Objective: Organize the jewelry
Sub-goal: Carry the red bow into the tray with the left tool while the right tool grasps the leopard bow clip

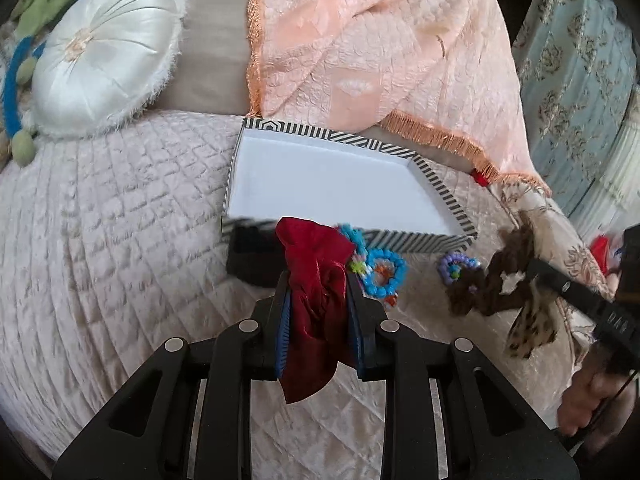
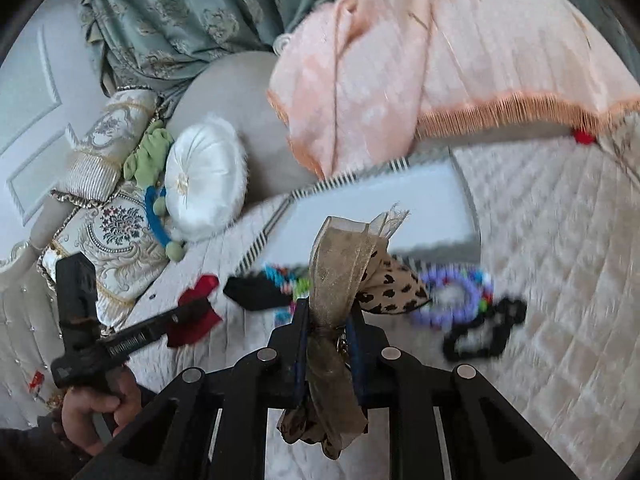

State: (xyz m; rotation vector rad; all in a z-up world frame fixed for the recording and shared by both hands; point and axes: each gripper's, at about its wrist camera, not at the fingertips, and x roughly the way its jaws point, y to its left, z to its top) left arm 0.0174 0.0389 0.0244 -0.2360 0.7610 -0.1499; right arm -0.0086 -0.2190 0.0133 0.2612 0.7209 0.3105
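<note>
Both hands carry something at this moment, and the open striped box on the quilted bed is the place each load seems bound for. In the left wrist view the left hand-held gripper is clenched on a dark red satin scrunchie, which bulges up between the blue pads and hangs out below them; the box lies at 12 o'clock from it, just beyond the fingertips, its long axis running from about 10 to 4 o'clock, with its near striped wall directly behind the red cloth. In the right wrist view the right hand-held gripper is clamped on a sheer brown ribbon bow with a leopard-print tail, and the same box sits at 12 to 1 o'clock, blurred and farther off. So the left hand looks the nearer of the two to the box, and a short forward carry over the near wall should be enough before it lets go. Left on the bed in front of the box are a blue beaded bracelet, a purple beaded bracelet, and, in the right view, a black scrunchie at 2 o'clock. The box interior shows bare white.
</note>
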